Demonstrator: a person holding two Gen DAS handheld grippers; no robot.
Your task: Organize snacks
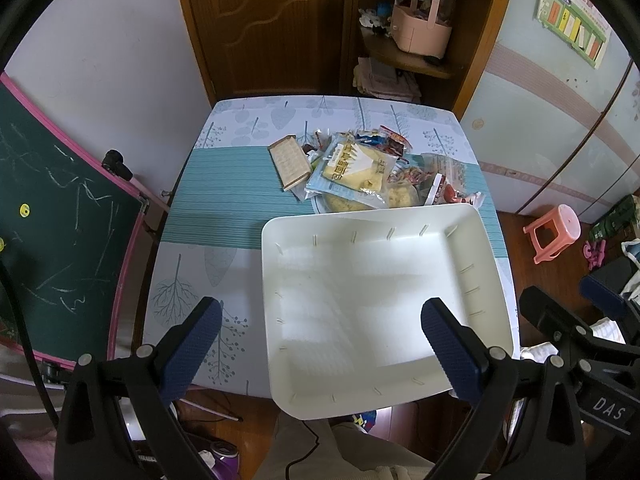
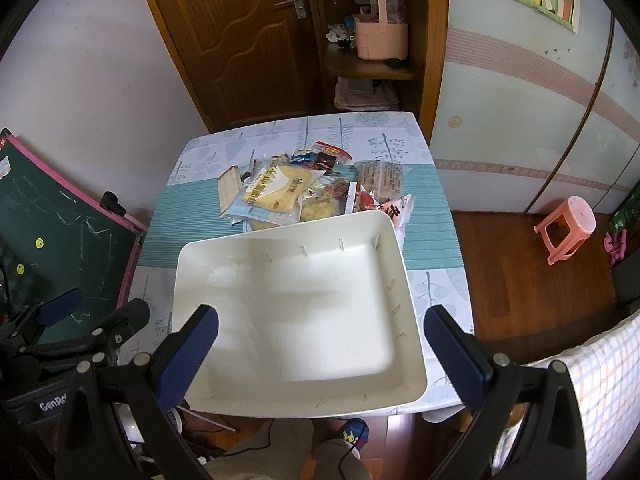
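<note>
A pile of snack packets (image 1: 360,164) lies on the far half of the table; it also shows in the right wrist view (image 2: 296,188). A flat biscuit pack (image 1: 289,162) lies at the pile's left edge. An empty white bin (image 1: 372,300) sits on the near half of the table, overhanging the front edge, and shows in the right wrist view (image 2: 296,320) too. My left gripper (image 1: 320,344) is open and empty above the bin's near left part. My right gripper (image 2: 320,344) is open and empty above the bin's near edge.
The table (image 1: 224,208) has a teal and leaf-print cloth. A green chalkboard (image 1: 52,216) leans at the left. A wooden door and a shelf with a pink basket (image 1: 420,28) stand behind. A pink stool (image 2: 564,228) stands on the floor at the right.
</note>
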